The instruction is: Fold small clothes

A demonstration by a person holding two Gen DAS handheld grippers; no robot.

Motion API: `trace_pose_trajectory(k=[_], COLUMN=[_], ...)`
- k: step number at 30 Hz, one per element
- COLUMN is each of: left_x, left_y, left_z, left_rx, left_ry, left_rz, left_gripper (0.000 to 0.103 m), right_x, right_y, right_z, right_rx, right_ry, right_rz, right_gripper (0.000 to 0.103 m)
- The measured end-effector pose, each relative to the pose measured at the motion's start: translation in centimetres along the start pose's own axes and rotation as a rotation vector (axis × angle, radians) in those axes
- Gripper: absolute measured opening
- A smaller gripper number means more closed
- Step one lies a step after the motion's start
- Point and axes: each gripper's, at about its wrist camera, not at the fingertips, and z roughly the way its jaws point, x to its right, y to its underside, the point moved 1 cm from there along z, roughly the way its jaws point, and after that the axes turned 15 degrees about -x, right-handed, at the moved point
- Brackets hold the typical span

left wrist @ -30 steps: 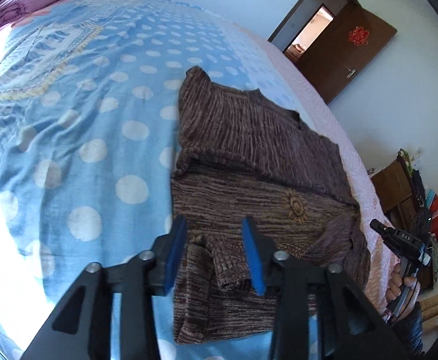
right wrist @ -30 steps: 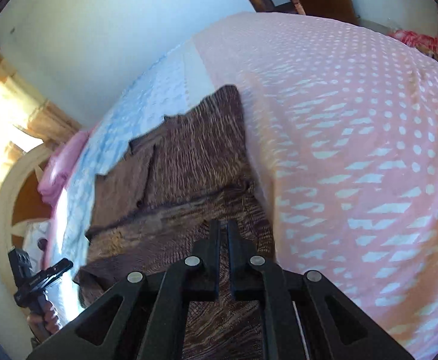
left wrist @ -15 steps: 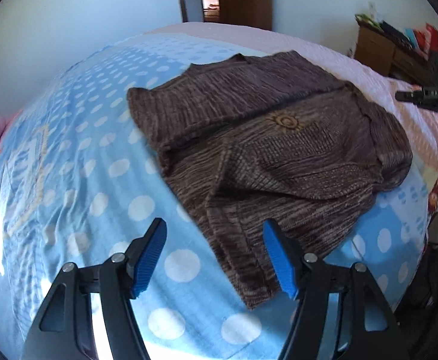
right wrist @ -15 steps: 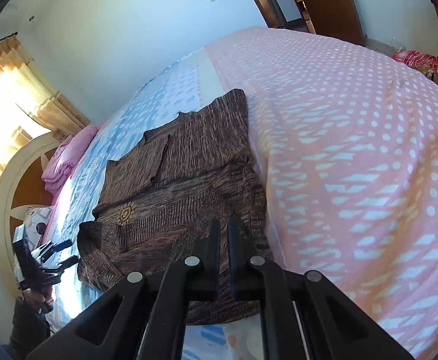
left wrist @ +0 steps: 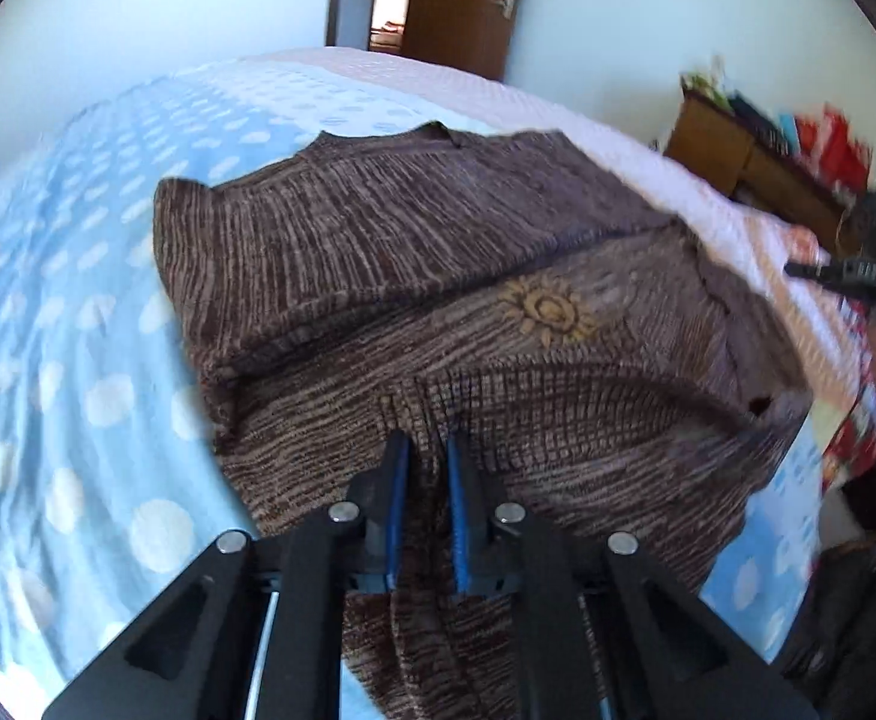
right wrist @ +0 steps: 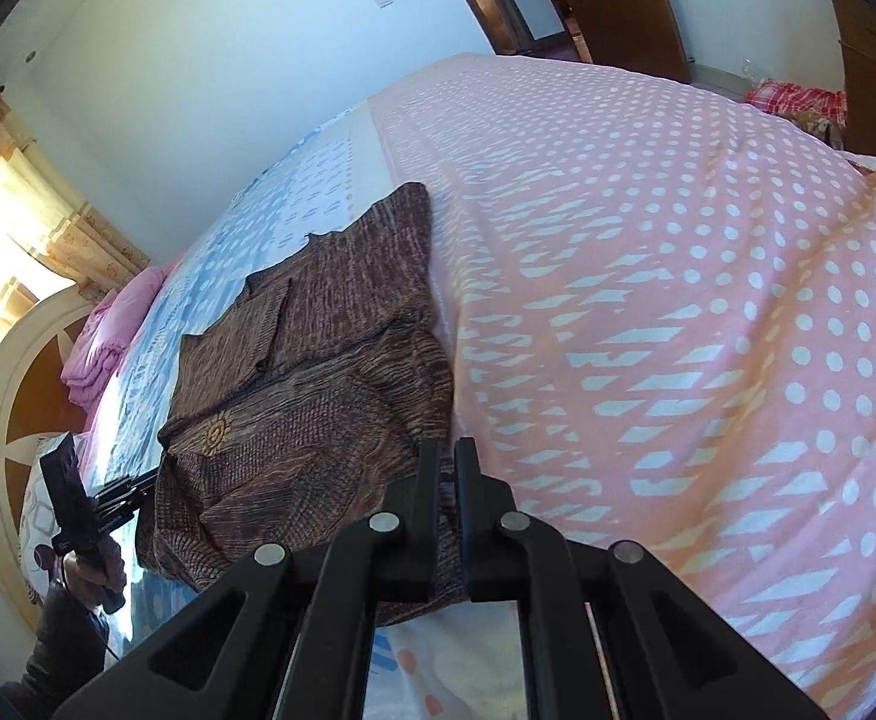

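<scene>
A brown striped knit sweater point(left wrist: 438, 252) with a yellow sun motif lies partly folded on the bed, its upper half doubled over. My left gripper point(left wrist: 426, 450) is at the near hem. Its jaws are closing tight on a raised ridge of the knit, and the blue pads press on it. In the right wrist view the sweater point(right wrist: 318, 360) lies along the seam between the blue and pink covers. There the left gripper point(right wrist: 150, 477) meets its far edge. My right gripper point(right wrist: 447, 450) hovers shut over the sweater's near corner, with nothing seen gripped. It also shows as the right gripper point(left wrist: 798, 269) beside the sweater.
The bed has a blue polka-dot cover point(left wrist: 78, 360) and a pink dotted cover point(right wrist: 678, 300). A wooden cabinet point(left wrist: 756, 162) with clutter stands beside it, and a brown door point(left wrist: 468, 0) is open behind. Pink bedding point(right wrist: 102, 342) and a round headboard point(right wrist: 6, 372) lie at the far end.
The left gripper rolled, moved in over the sweater's near hem and went from wide open to shut on a fold. The right gripper drew back a little and stayed shut.
</scene>
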Motion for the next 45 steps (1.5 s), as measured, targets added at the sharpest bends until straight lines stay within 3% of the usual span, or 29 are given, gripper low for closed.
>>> trace_pose_trajectory(k=[4,7,9,13,14,16,17,18,21,25,26,27,28,29,31,36,38,40,42,45], left_x=[-2.7,-4.5,-4.1,-2.5,-2.3,-2.0,-2.0,-2.3,-2.4,-2.8,-2.8,-2.8,-2.8,-2.7,-2.9,-3.1,-3.2,-3.6,-3.9,-3.9], left_y=[1.4,3.0,3.3,2.2,1.8,1.6,1.6,1.7,2.0,1.8,1.6,1.7,1.8,1.9,2.0,2.7,2.7,2.7,2.6,2.7], left_z=[-1.0,-0.6,-0.5,-0.5,-0.3,-0.2,-0.2,-0.2,-0.4,-0.1,0.1,0.1,0.1,0.1,0.1,-0.7,-1.1,-0.7,-0.2,-0.3], left_rx=[0.107,0.144,0.146,0.112,0.106,0.106,0.109,0.11,0.109,0.112,0.114,0.116,0.12,0.121,0.121,0.164,0.186,0.174,0.153,0.158], left_ry=[0.117,0.161,0.161,0.092,0.071,0.066,0.073,0.082,0.072,0.096,0.103,0.106,0.104,0.097,0.082,0.109,0.103,0.092,0.081,0.069], left_rz=[-0.226,-0.374,-0.374,-0.314,-0.304,-0.291,-0.287,-0.284,-0.271,-0.283,-0.288,-0.29,-0.289,-0.291,-0.306,-0.327,-0.339,-0.362,-0.384,-0.391], left_gripper=[0.01,0.01,0.01,0.012,0.014,0.025,0.028,0.034,0.037,0.037,0.037,0.037,0.034,0.031,0.014,0.01,0.01,0.01,0.01,0.01], right_x=[-0.2,-2.1,-3.9,-7.2,-7.8,-8.8,-9.2,-9.5,-9.9,-10.1,-10.2,-10.3,-10.4,-10.5,-10.5,-8.5,-6.3,-3.1,-0.8,0.6], right_y=[-0.3,-0.8,-1.1,-1.6,-1.8,-2.2,-2.1,-2.1,-1.9,-1.7,-1.5,-1.4,-1.4,-1.4,-1.6,-3.7,-5.2,-6.9,-7.6,-7.5], right_z=[-0.1,0.2,1.3,4.2,5.1,6.9,7.6,8.1,8.9,10.7,10.9,10.8,10.9,10.7,9.7,4.0,2.3,2.5,3.6,4.7], right_rx=[0.013,-0.007,-0.053,-0.124,-0.133,-0.149,-0.153,-0.15,-0.131,-0.194,-0.185,-0.182,-0.189,-0.189,-0.164,-0.019,0.037,0.032,0.025,0.027], right_ry=[-0.006,0.056,0.106,0.177,0.202,0.239,0.258,0.277,0.312,0.319,0.327,0.331,0.338,0.347,0.317,0.124,0.049,-0.024,0.007,0.118], right_rz=[-0.021,-0.143,-0.255,-0.461,-0.494,-0.554,-0.578,-0.601,-0.657,-0.731,-0.759,-0.775,-0.774,-0.764,-0.724,-0.504,-0.35,-0.16,-0.067,-0.042], right_gripper=[0.004,0.005,0.005,0.005,0.009,0.028,0.043,0.047,0.047,0.043,0.037,0.017,0.009,0.008,0.007,0.007,0.007,0.007,0.008,0.008])
